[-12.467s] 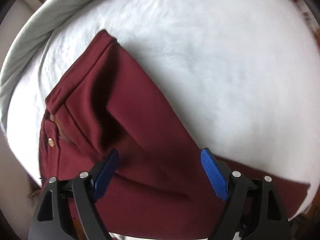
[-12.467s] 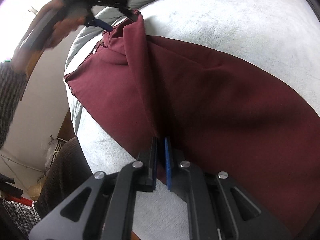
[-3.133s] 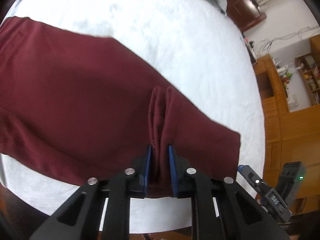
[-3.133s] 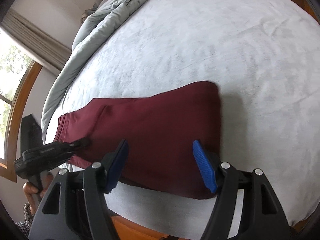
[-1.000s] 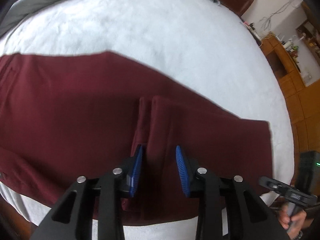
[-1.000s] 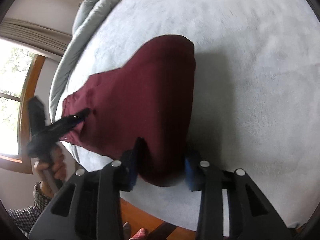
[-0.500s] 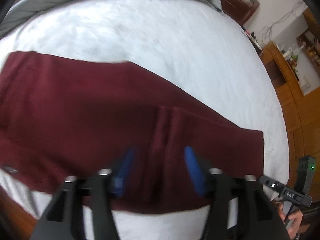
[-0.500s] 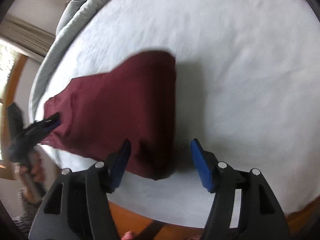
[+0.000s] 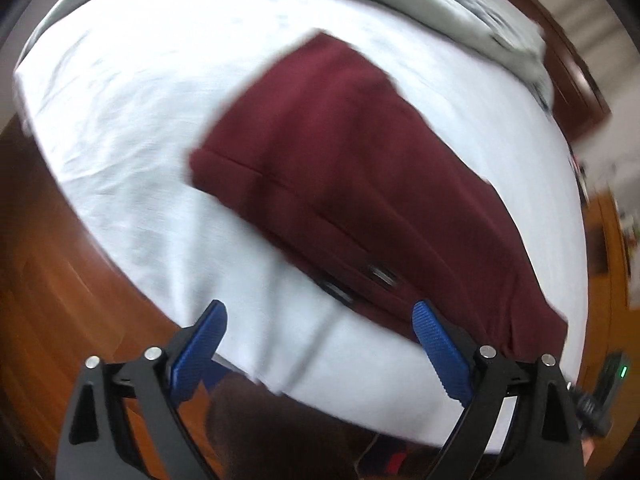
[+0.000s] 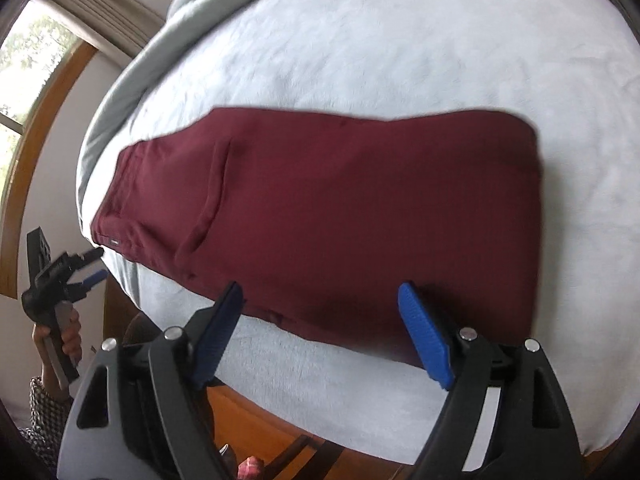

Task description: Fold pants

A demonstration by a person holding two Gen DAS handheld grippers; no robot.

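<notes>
On the bed (image 10: 400,40) the pants (image 10: 340,208) now lie flat, folded into a short block with the waistband toward the window side. Both the left hand-held gripper (image 9: 320,348) and right hand-held gripper (image 10: 320,332) have let go, pulled back, wide open and empty. The fold looks nearly done; perhaps one more halving remains.

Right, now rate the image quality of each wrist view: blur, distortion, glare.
Left wrist view: heavy motion blur smears the maroon pants and white bedspread; only the left gripper looks crisp. Right wrist view: much sharper, pants seams readable; the window is blown out. Both views bend edges with fisheye curvature.
</notes>
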